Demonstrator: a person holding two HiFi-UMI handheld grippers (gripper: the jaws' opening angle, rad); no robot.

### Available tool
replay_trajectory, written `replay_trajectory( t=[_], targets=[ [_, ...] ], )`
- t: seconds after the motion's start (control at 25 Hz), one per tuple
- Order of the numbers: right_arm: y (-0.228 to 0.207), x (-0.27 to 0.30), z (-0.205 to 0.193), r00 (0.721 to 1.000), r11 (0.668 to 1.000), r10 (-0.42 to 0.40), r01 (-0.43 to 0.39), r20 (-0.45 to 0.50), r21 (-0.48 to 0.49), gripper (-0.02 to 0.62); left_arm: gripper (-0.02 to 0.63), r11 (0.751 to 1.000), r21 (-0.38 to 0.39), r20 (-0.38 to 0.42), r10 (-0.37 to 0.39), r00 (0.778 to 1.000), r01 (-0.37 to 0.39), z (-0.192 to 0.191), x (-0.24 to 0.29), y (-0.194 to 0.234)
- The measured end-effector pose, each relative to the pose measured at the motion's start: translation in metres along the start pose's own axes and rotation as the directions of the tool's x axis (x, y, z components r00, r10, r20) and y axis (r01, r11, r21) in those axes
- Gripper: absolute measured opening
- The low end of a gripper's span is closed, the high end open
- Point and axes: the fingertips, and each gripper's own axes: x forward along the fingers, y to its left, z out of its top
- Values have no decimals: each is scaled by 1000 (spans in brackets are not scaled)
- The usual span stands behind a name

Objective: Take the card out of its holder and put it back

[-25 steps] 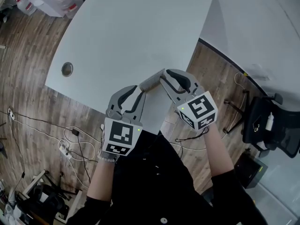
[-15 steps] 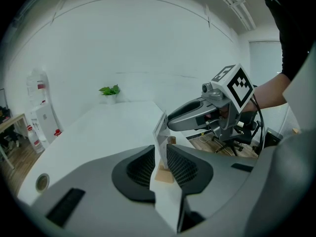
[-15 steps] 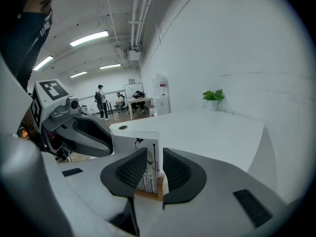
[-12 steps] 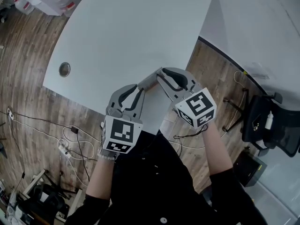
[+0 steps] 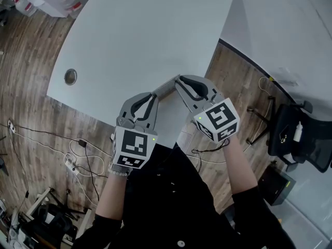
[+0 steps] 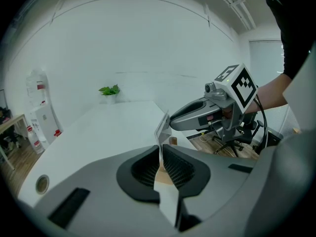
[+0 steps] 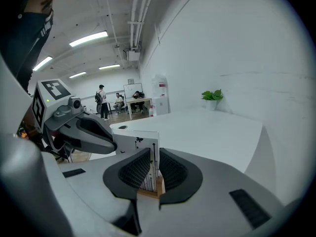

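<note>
The left gripper's [image 6: 161, 154] jaws are closed on the left end of the flat card holder [image 5: 166, 87]. It shows there edge-on as a thin white sheet with a tan strip [image 6: 161, 176] against it. The right gripper's [image 7: 154, 164] jaws are pressed just as tight on the right end. There the card [image 7: 129, 143] shows a white face with small black marks and a block of fine black lines between the pads. I cannot tell where the card ends and its holder begins.

Since half a second ago both grippers stay clamped and have barely shifted. Against a second ago, the pair sits slightly farther in over the near edge of the white table [image 5: 145, 30]. The holder hangs in the air between the two grippers, tilted up toward the right. A round cable hole [image 5: 70, 77] lies well to the left.
</note>
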Motion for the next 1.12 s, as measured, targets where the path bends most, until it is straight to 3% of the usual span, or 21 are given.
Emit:
replay_trajectory(
  t=[1.12],
  targets=[
    [10, -21, 30, 998, 998, -53, 55, 41, -43, 81, 28, 999, 33, 37, -17, 999, 16, 24, -25, -6]
  ],
)
